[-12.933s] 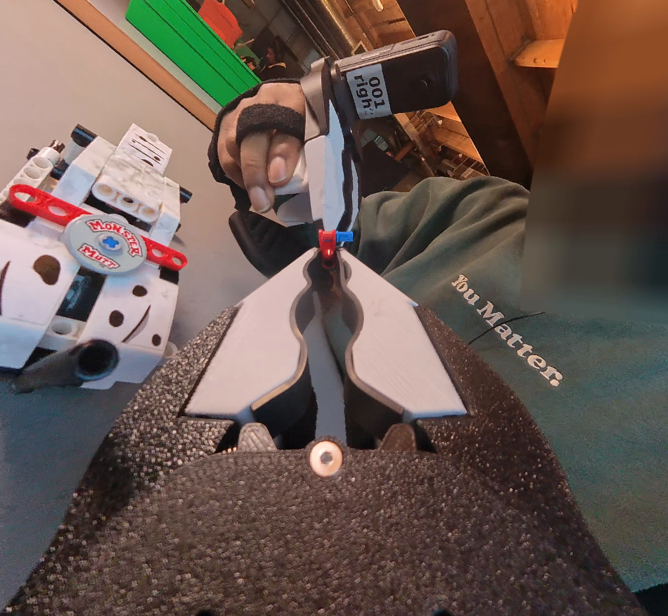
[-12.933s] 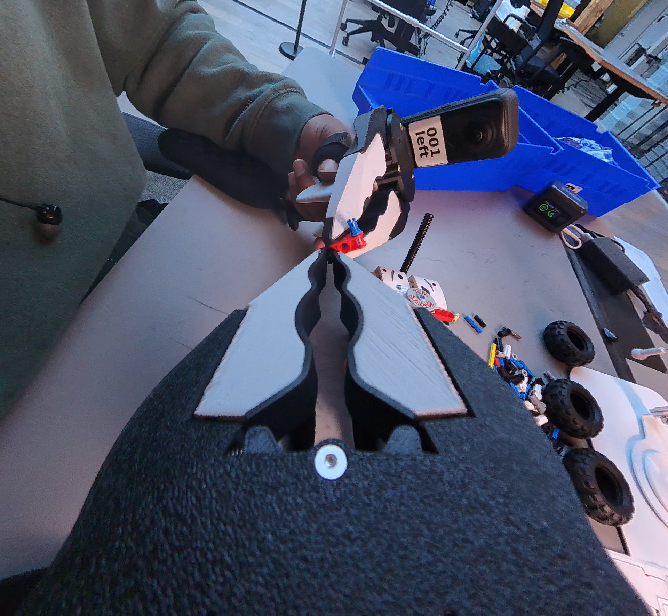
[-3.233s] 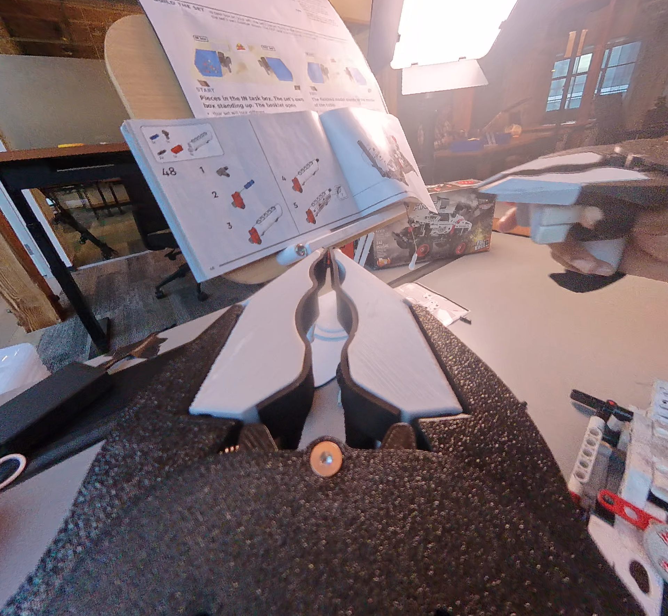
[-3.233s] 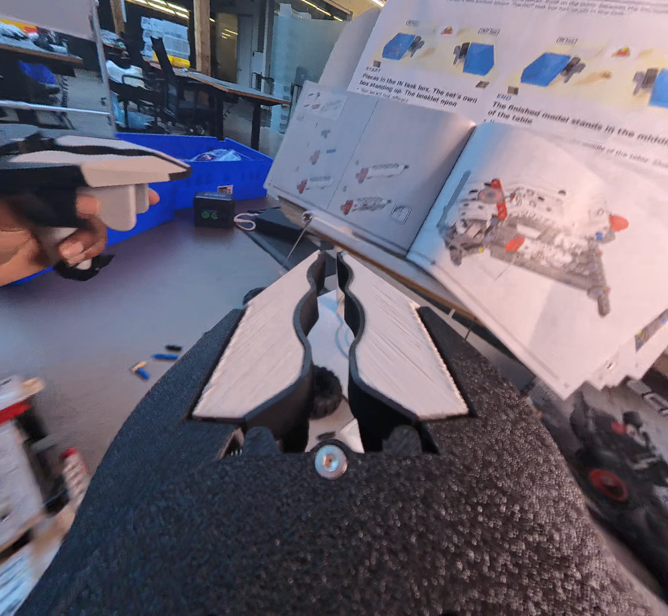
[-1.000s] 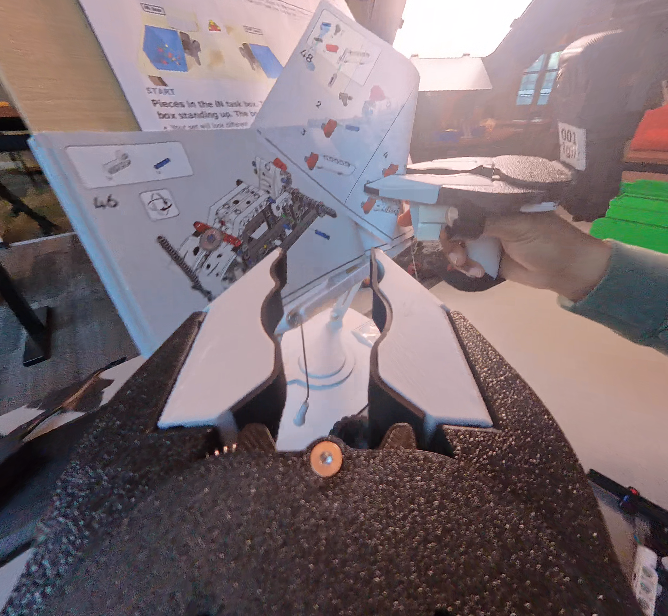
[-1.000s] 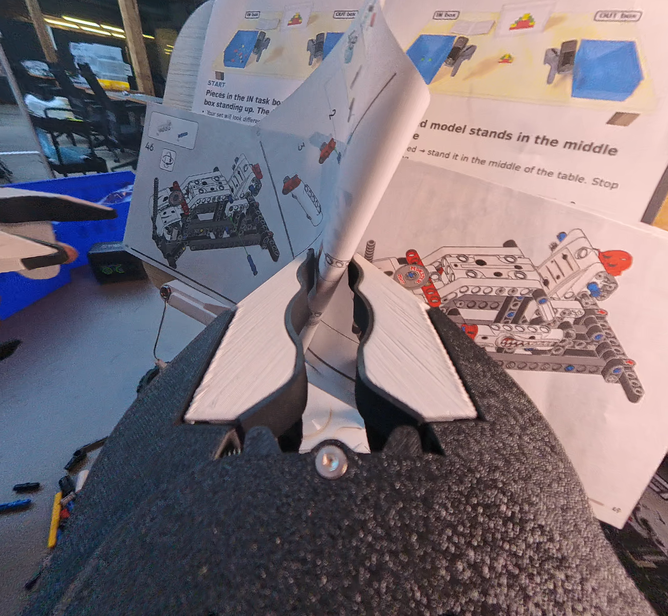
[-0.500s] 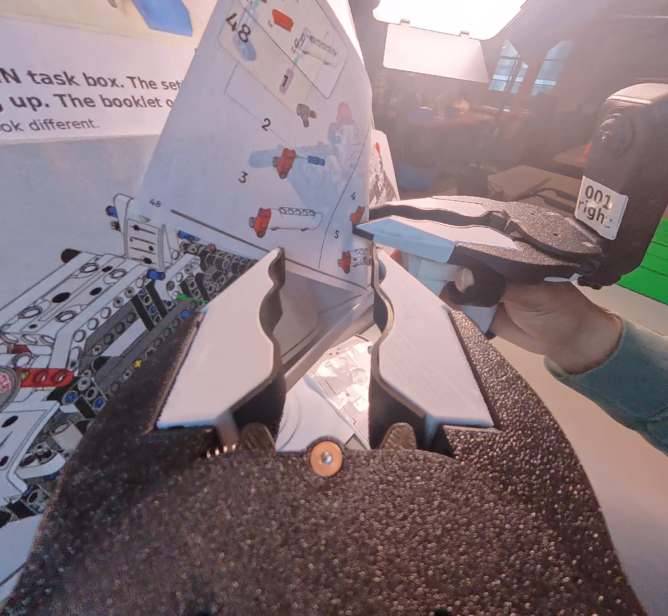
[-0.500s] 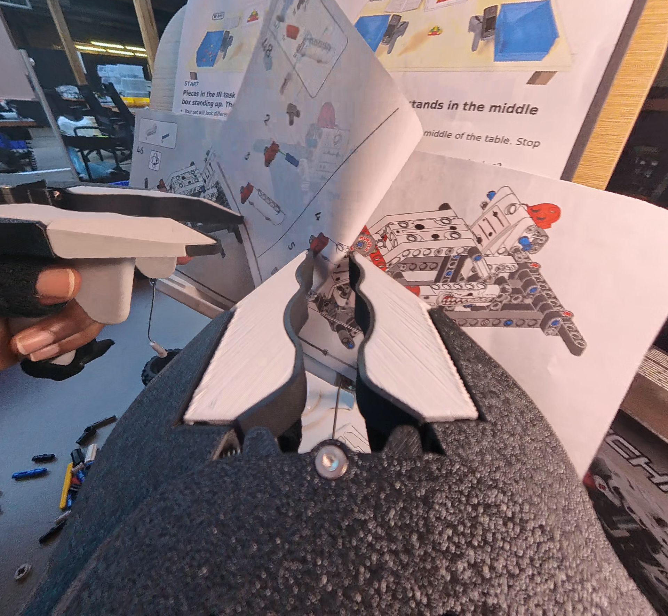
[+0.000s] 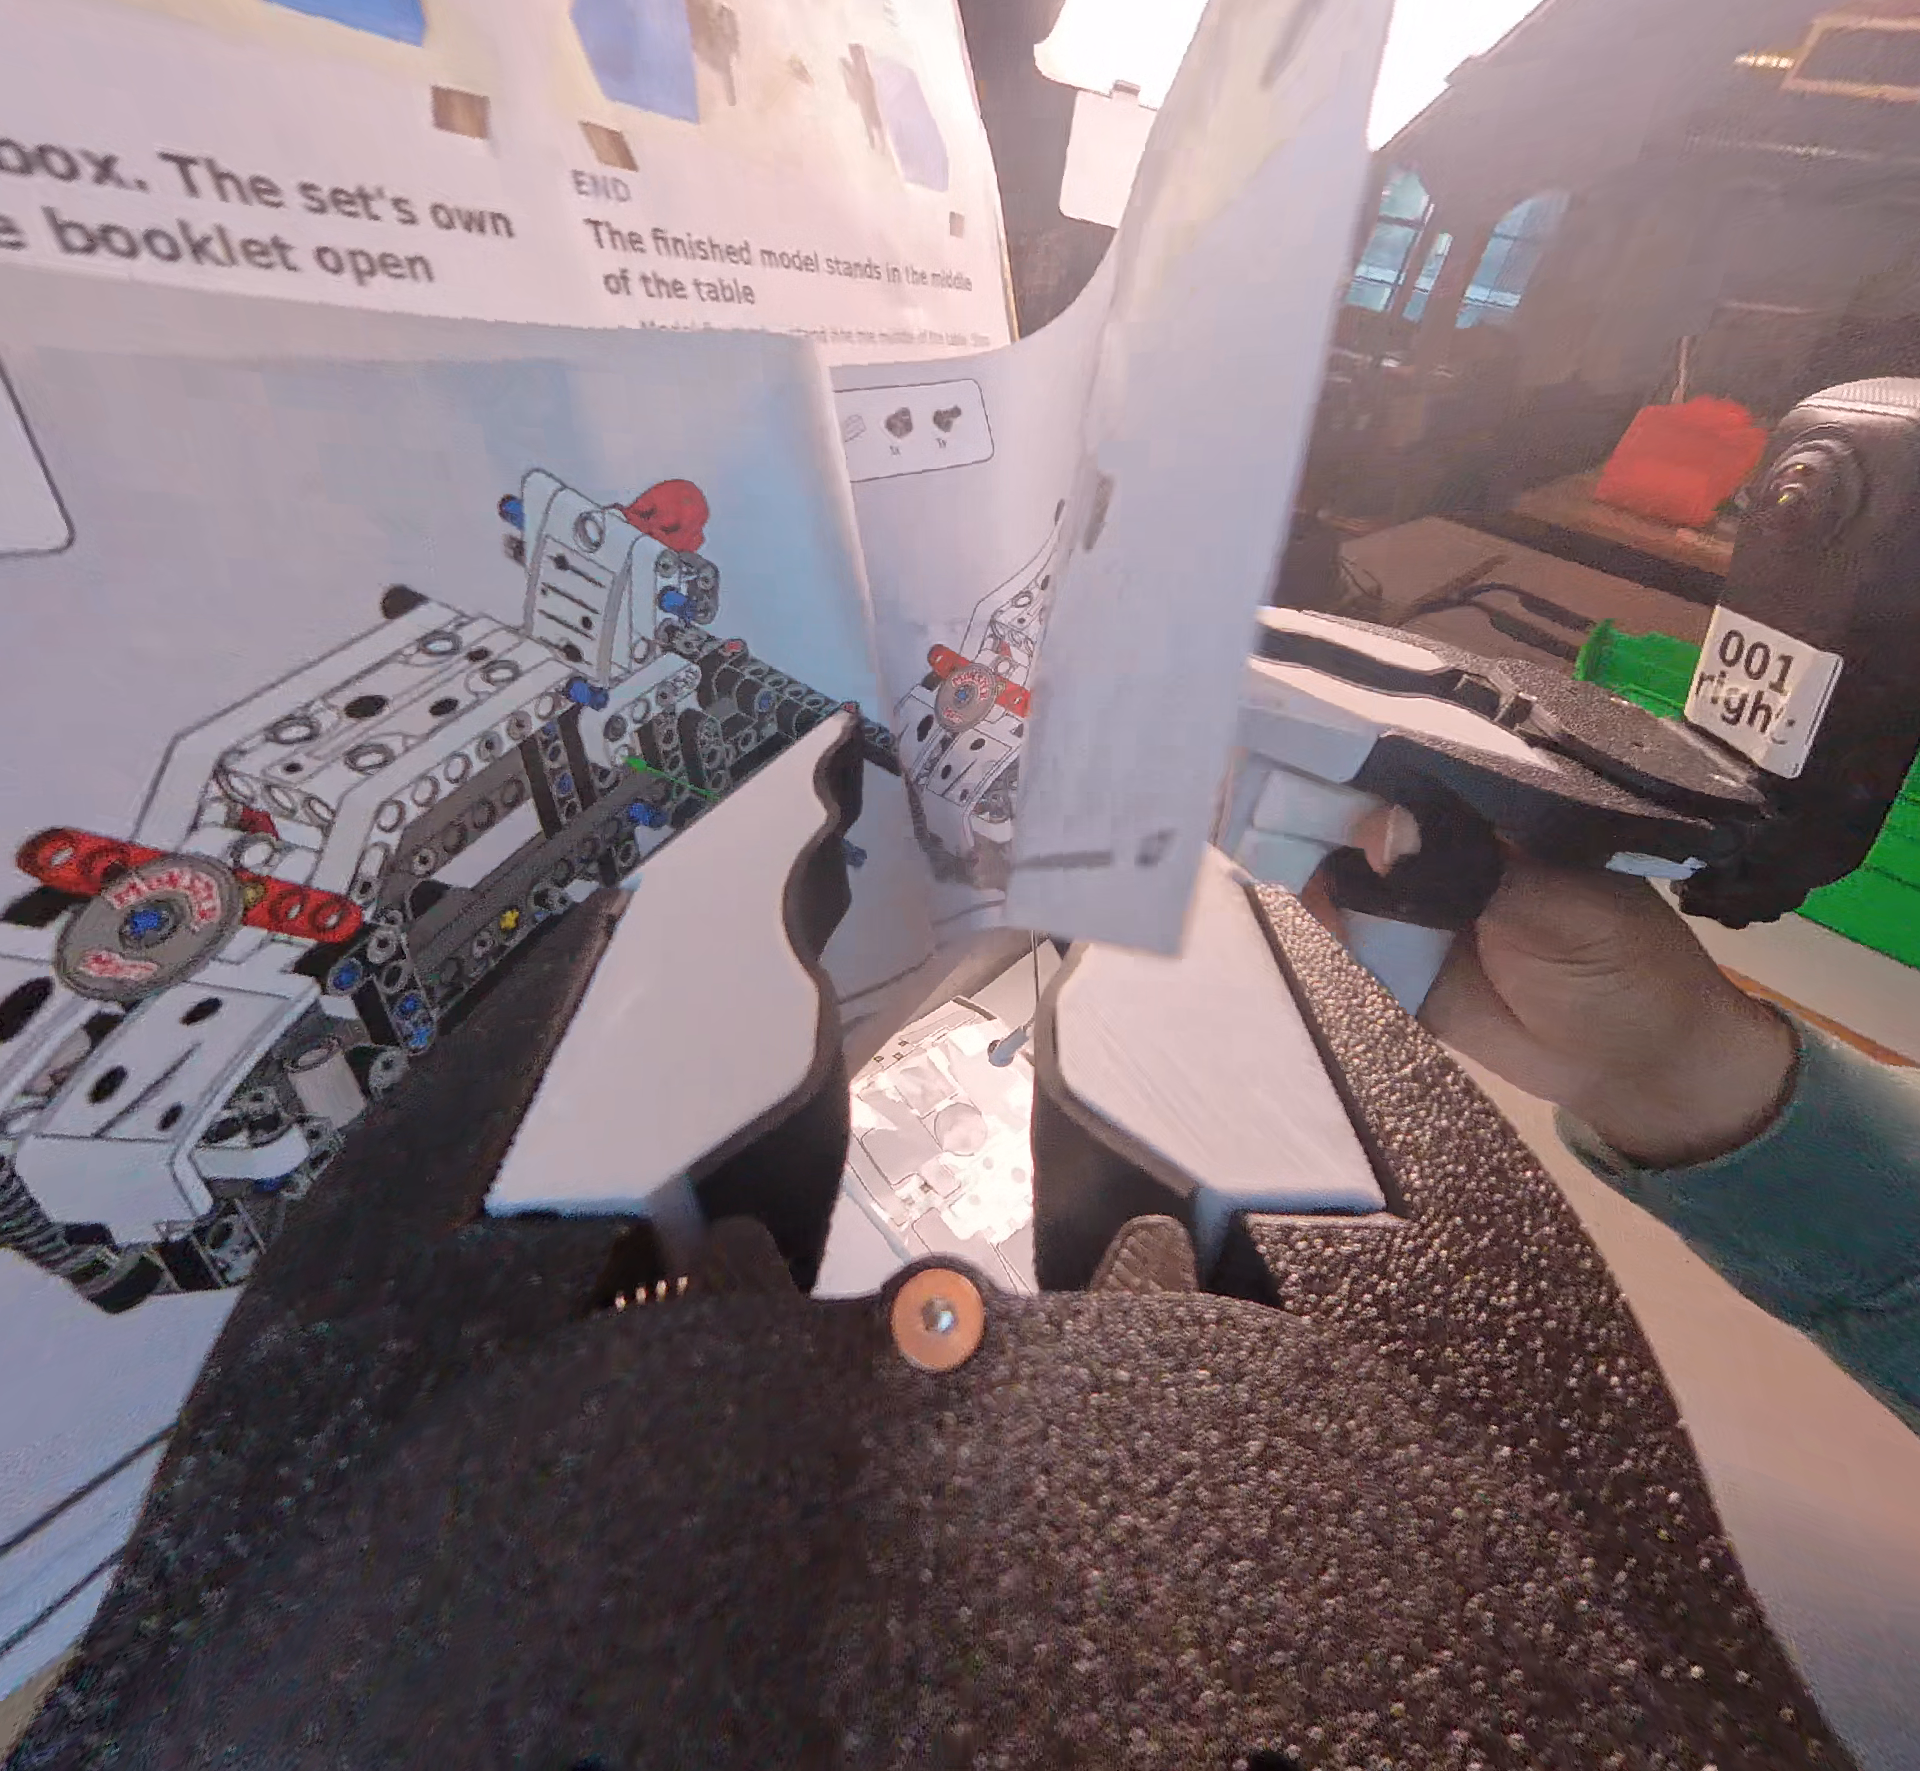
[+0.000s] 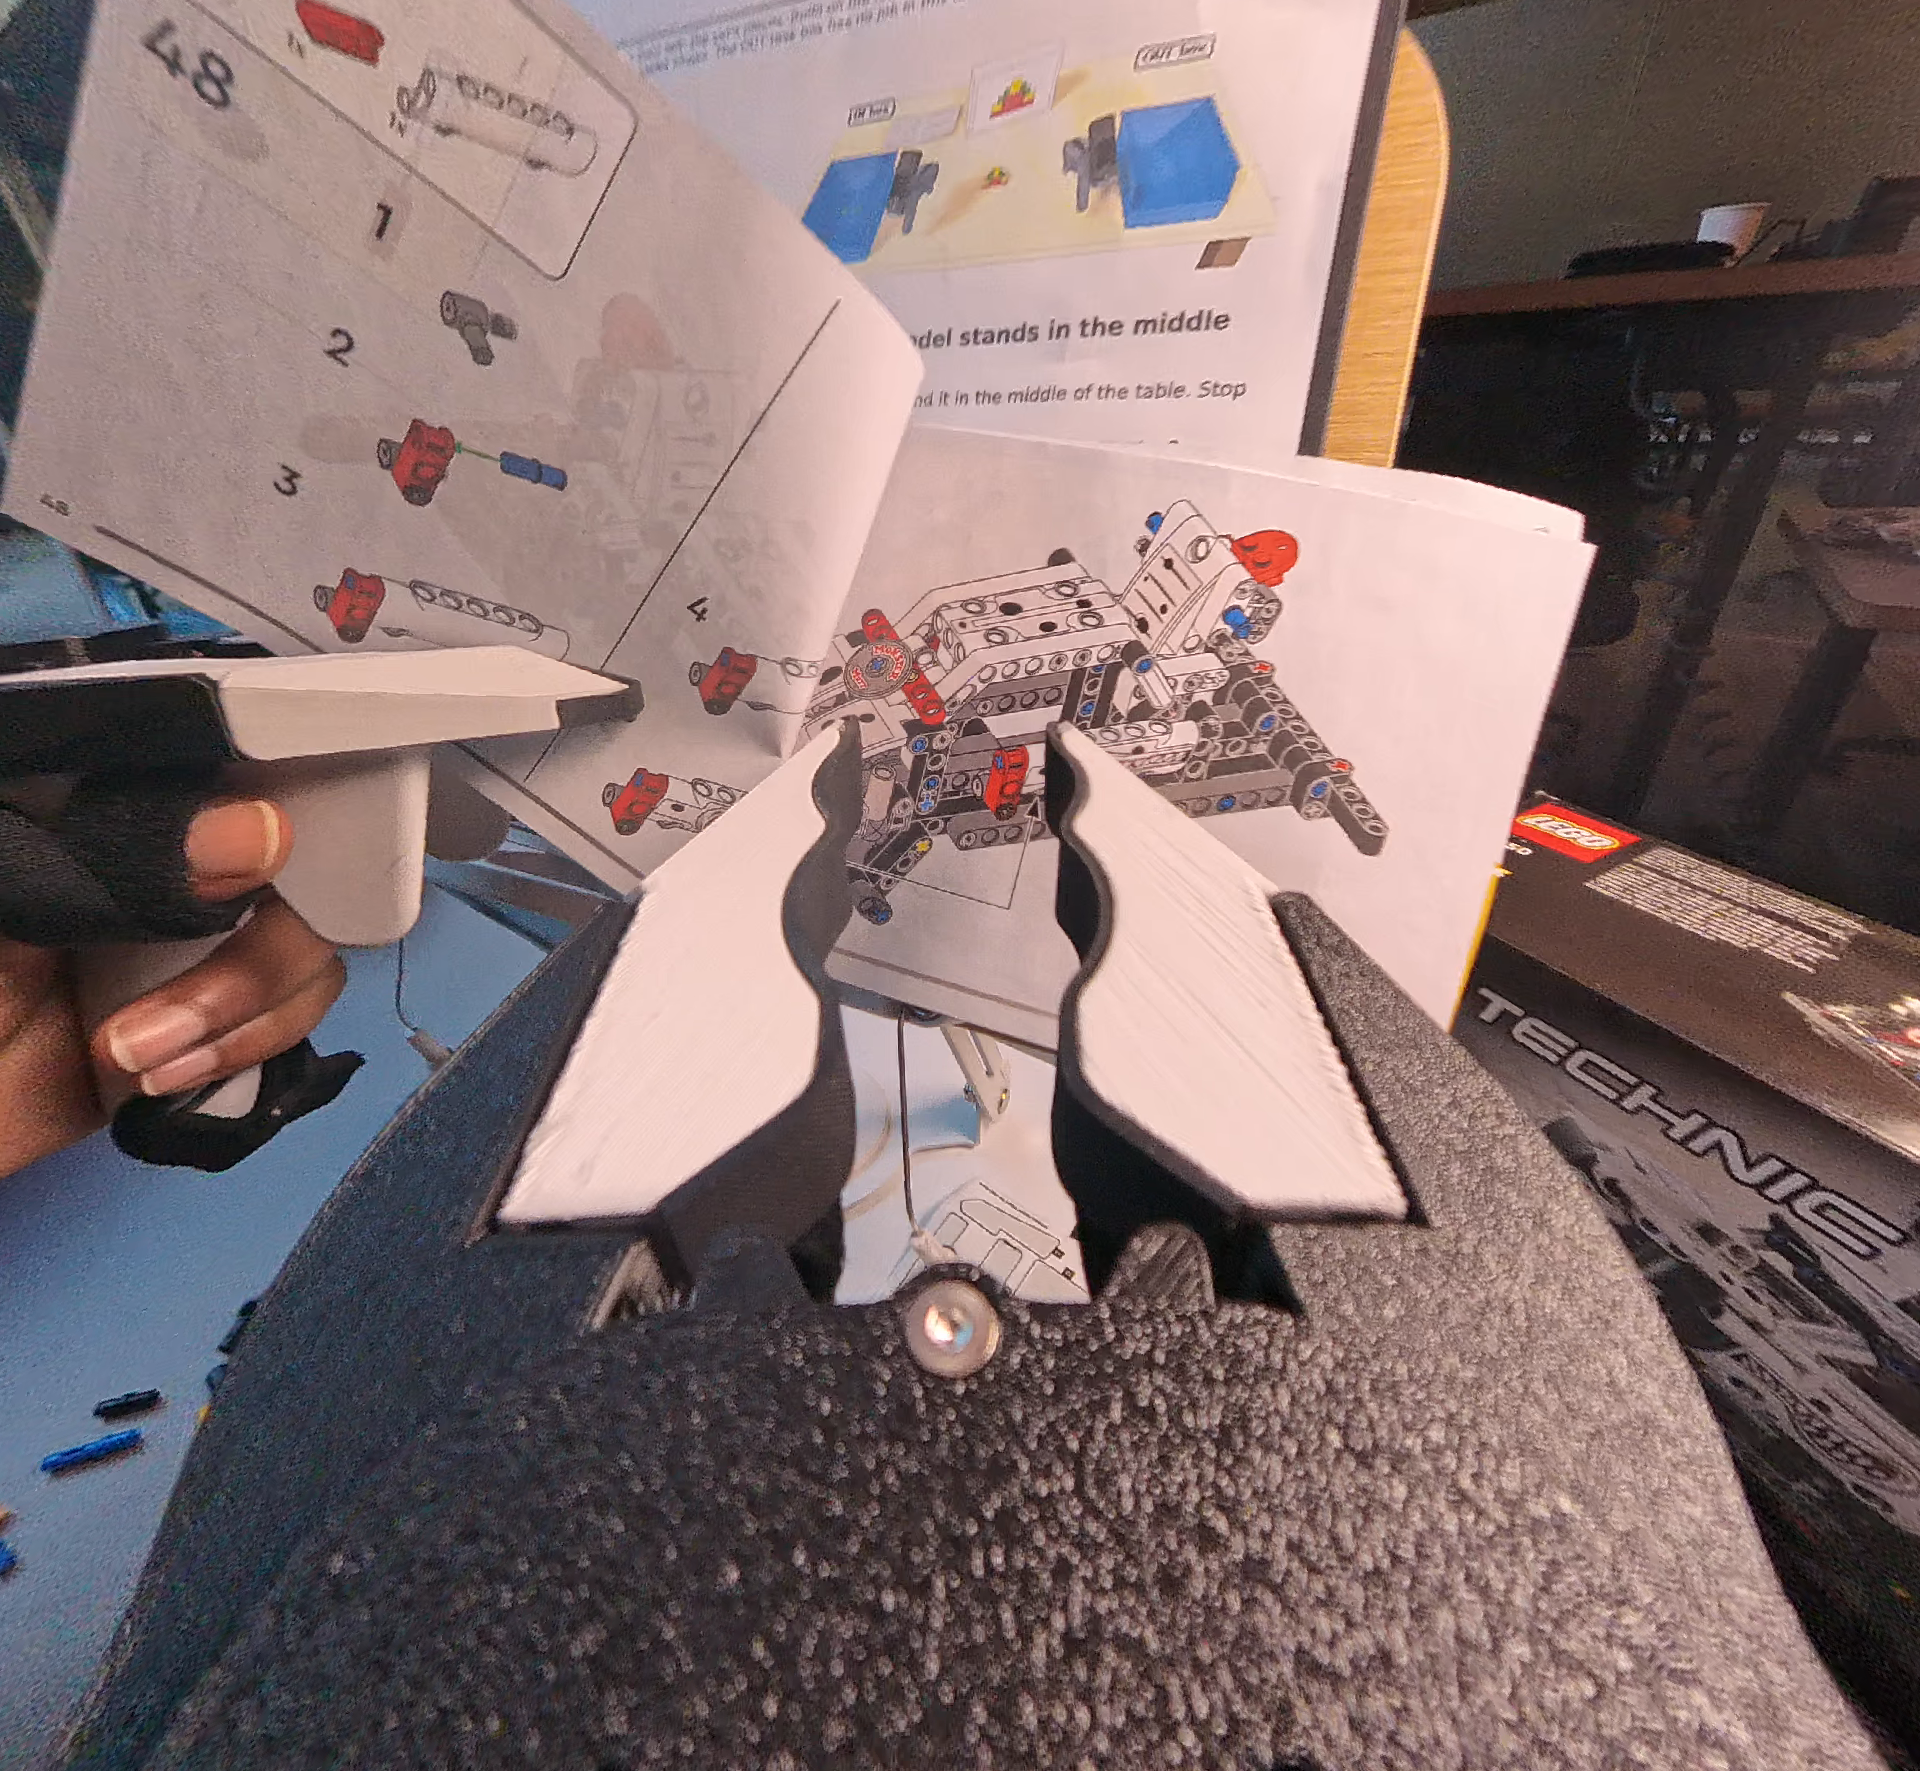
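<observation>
A large printed sheet with blue-box pictures is seen propped upright behind everything, backed by a wooden board. In front of it an open instruction booklet is held on a stand, its right-hand page showing a drawing of a white and grey brick-built vehicle. One loose page of the booklet is lifted and curled away from the spread, standing between the two open sides; parts steps are printed on it.

To the right, a dark toy box is laid on the bench, just beside the booklet. A green bin and a red object are seen far off in the left wrist view.

The left tool is released, its jaws spread wide, with the lifted page hanging just over its right finger; no grip on the paper is shown. In the right wrist view the same tool is seen from the side, held in a gloved hand, its tip against the lifted page.

The right tool is likewise released, jaws wide apart and empty, pointed at the vehicle drawing. It is held by a hand in a green sleeve.

A few small blue pins are scattered on the bench at lower left.
</observation>
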